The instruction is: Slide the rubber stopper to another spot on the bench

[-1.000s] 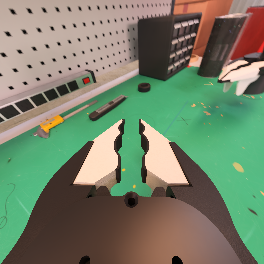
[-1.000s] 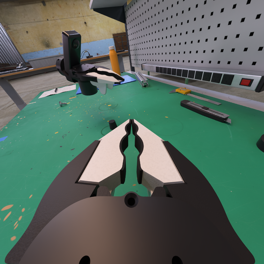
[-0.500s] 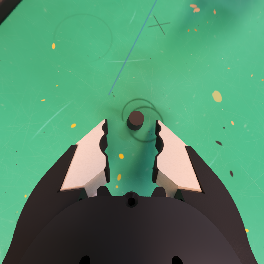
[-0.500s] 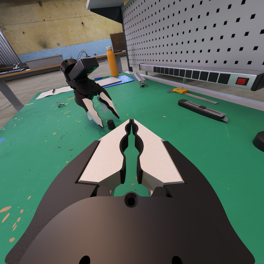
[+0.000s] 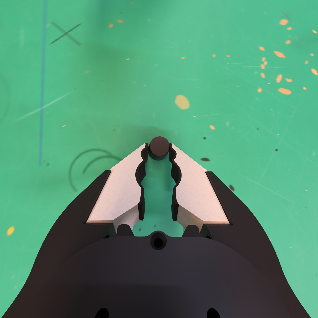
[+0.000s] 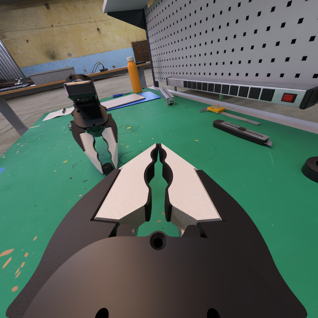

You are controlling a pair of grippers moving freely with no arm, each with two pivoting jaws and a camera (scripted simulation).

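The rubber stopper is a small dark cylinder standing upright on the green bench mat. My left gripper points steeply down and is shut on the stopper, with both fingertips against its sides. In the right wrist view the same gripper stands at the left with the stopper between its tips, down on the mat. My right gripper is shut and empty, low over the mat, a short way right of the stopper.
Pencilled arcs lie left of the stopper. A utility knife, a yellow caliper and a power strip run along the pegboard. A black ring is at the right, an orange bottle and an aluminium bar at the back.
My left gripper has tipped downward, closed on the stopper and carried it off the pencilled arcs, nearer to my right gripper. The right gripper has barely moved.
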